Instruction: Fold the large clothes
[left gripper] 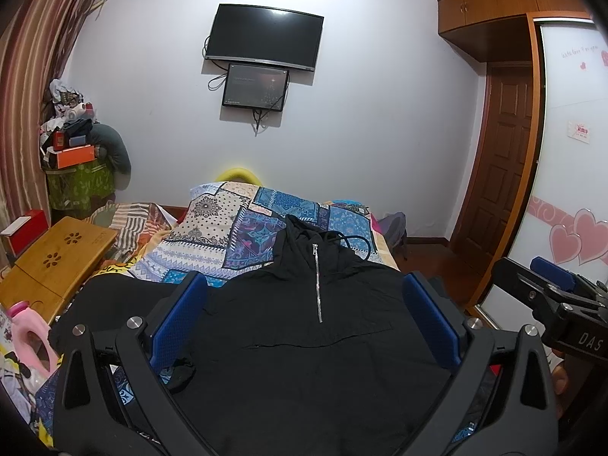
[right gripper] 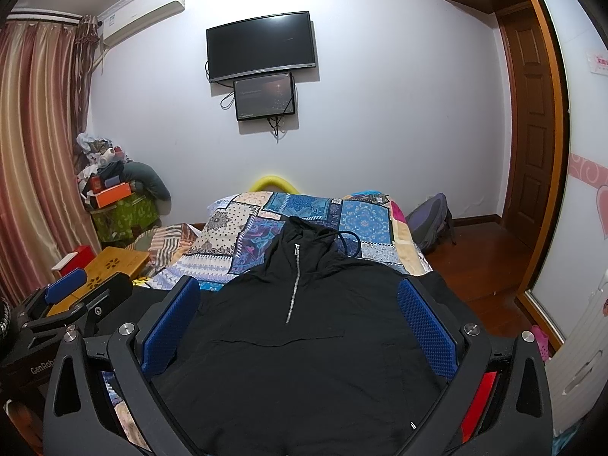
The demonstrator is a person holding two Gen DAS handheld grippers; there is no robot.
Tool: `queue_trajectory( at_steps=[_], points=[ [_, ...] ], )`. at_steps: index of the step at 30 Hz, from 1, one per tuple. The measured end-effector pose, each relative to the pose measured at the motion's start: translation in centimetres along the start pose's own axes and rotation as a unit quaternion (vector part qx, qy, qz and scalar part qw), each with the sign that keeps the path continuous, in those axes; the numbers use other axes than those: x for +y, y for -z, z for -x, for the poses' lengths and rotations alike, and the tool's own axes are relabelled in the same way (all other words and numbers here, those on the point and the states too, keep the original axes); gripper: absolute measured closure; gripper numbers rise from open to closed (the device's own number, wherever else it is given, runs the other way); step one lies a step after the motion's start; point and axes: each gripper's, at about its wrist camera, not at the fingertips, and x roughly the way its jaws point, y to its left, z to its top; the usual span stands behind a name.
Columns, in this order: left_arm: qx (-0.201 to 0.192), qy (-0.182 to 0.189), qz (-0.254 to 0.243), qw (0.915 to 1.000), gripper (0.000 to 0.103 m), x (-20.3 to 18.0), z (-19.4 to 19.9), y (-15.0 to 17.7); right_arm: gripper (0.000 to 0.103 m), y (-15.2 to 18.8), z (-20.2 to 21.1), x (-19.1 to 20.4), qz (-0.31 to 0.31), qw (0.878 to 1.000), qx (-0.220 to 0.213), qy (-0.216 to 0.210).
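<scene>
A black hooded pullover (left gripper: 304,342) (right gripper: 304,349) with a silver half zip lies face up on the patchwork bedspread (left gripper: 243,235) (right gripper: 266,228), hood toward the far wall. My left gripper (left gripper: 304,319) hovers above its lower half, open, blue pads wide apart with nothing between them. My right gripper (right gripper: 300,319) is also open over the same garment, slightly to the right. Each gripper shows in the other's view: the right gripper (left gripper: 551,288) at the right edge, the left gripper (right gripper: 72,288) at the left edge.
A bamboo lap desk (left gripper: 57,262) (right gripper: 114,266) rests on the bed's left side. A pink bottle (left gripper: 30,334) stands near it. Clutter is piled by the curtain (right gripper: 114,193). A backpack (right gripper: 429,220) leans on the floor to the right, near the wooden door (left gripper: 497,159).
</scene>
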Motion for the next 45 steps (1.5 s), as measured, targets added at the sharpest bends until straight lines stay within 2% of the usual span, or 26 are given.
queue_trajectory(
  at_steps=[19, 25, 31, 35, 39, 43, 45],
  points=[
    [0.003, -0.013, 0.002, 0.9999, 0.0, 0.8, -0.6, -0.2, 0.0, 0.3, -1.1, -0.3, 0.0, 1.0, 0.015, 0.002],
    [-0.006, -0.055, -0.004, 0.9985, 0.0, 2.7, -1.8, -0.7, 0.0, 0.4, -2.8, -0.8, -0.003, 0.999, 0.036, 0.01],
    [-0.003, -0.117, 0.019, 0.993, 0.0, 7.9, -3.7, -1.2, 0.0, 0.7, -5.2, -1.5, 0.0, 0.998, 0.065, 0.028],
    [0.02, -0.18, 0.05, 0.9821, 0.0, 13.1, -5.3, -0.7, 0.0, 1.3, -7.1, -2.1, -0.002, 0.995, 0.09, 0.044],
    [0.065, -0.238, 0.11, 0.9629, 0.0, 19.5, -7.0, 0.8, 0.0, 1.8, -9.1, -2.9, -0.011, 0.991, 0.12, 0.055],
    [0.11, -0.246, 0.198, 0.9424, 0.0, 25.7, -7.7, 3.3, 0.0, 2.3, -10.6, -3.3, -0.015, 0.986, 0.15, 0.063],
    [0.132, -0.238, 0.253, 0.9283, 0.0, 29.1, -7.8, 5.1, 0.0, 2.5, -11.2, -3.3, -0.014, 0.985, 0.161, 0.066]
  ],
)
